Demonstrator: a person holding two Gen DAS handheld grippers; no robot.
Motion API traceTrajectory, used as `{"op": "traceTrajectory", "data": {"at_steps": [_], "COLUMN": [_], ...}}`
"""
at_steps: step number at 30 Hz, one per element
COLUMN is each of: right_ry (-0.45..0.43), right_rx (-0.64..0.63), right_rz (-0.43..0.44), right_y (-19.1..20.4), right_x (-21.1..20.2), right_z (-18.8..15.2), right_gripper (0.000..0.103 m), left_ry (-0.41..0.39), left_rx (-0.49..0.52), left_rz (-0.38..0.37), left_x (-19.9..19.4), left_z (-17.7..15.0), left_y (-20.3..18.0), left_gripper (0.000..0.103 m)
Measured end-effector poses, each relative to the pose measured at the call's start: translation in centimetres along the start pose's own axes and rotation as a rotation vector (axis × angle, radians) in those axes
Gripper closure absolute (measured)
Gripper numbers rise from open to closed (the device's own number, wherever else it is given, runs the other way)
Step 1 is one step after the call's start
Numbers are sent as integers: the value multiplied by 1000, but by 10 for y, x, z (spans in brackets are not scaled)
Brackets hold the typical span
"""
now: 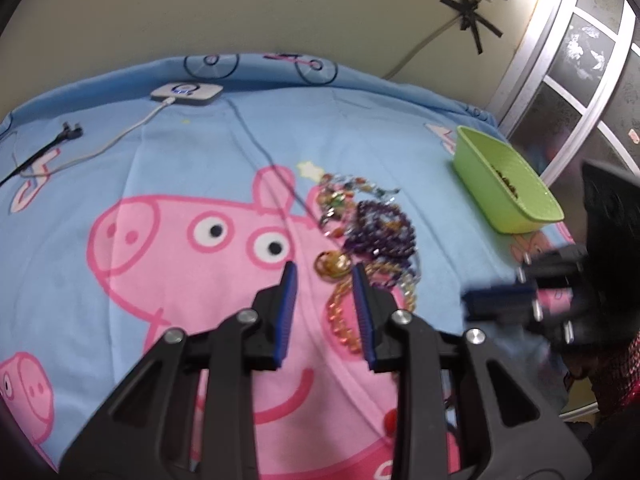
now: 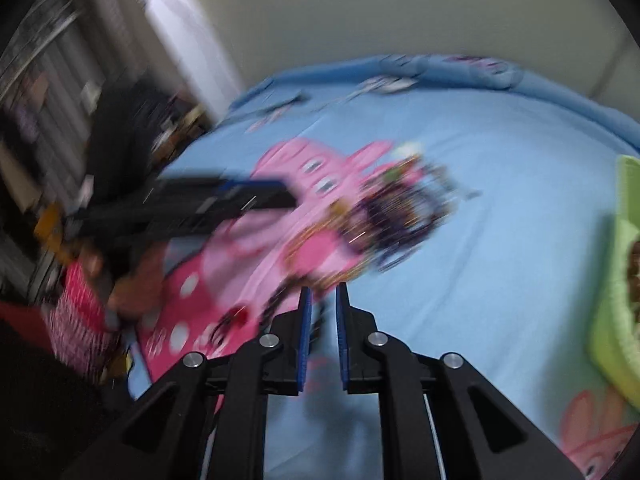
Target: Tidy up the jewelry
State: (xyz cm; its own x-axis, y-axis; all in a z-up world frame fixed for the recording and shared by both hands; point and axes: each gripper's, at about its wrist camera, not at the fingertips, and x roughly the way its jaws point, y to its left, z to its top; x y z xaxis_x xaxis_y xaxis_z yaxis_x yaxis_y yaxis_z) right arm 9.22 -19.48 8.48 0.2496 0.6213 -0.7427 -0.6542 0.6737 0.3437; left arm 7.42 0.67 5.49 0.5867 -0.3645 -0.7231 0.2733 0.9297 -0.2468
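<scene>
A tangled jewellery pile (image 1: 372, 232) lies on the cartoon bedsheet (image 1: 180, 168): purple beads (image 1: 384, 226), a gold bead necklace (image 1: 340, 316) and a gold ring piece (image 1: 332, 265). My left gripper (image 1: 323, 270) hovers at the pile's near edge, open, with only sheet between its pads and the ring just past the tips. At the right, my right gripper (image 1: 496, 300) is blurred beside the pile. In the smeared right wrist view its pads stand almost together at the right gripper (image 2: 324, 290), holding nothing, short of the pile (image 2: 392, 216). The left gripper (image 2: 280, 196) reaches in from the left.
A green tray (image 1: 472, 168) with some jewellery in it stands at the right on the bed, also at the tray (image 2: 612, 340). A white charging device (image 1: 186, 92) with its cable and a black lead (image 1: 40, 148) lie at the far left. A wall and a window frame (image 1: 560, 80) border the bed.
</scene>
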Motion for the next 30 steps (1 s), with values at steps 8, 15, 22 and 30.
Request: {"op": "traceTrajectory", "data": {"at_steps": [8,15,22,30], "right_ry": [-23,-60,-47,-3], "right_rx": [9,-25,7,49], "right_rz": [-97,-118,-76,-103], "right_y": [-13,-7,-7,2], "right_x": [30,38,20,48], "right_z": [30,39,15,13], "right_gripper": [103,100,81,103], "left_ry": [17,59,81,85], "left_rx": [22,4,30,49], "left_rz": [4,11,-13,18], "left_x": [9,13,12,19], "left_z": [2,-8,-19,-25], "left_y": [-6,1,-3,-8], "left_gripper": [77,75,64,97]}}
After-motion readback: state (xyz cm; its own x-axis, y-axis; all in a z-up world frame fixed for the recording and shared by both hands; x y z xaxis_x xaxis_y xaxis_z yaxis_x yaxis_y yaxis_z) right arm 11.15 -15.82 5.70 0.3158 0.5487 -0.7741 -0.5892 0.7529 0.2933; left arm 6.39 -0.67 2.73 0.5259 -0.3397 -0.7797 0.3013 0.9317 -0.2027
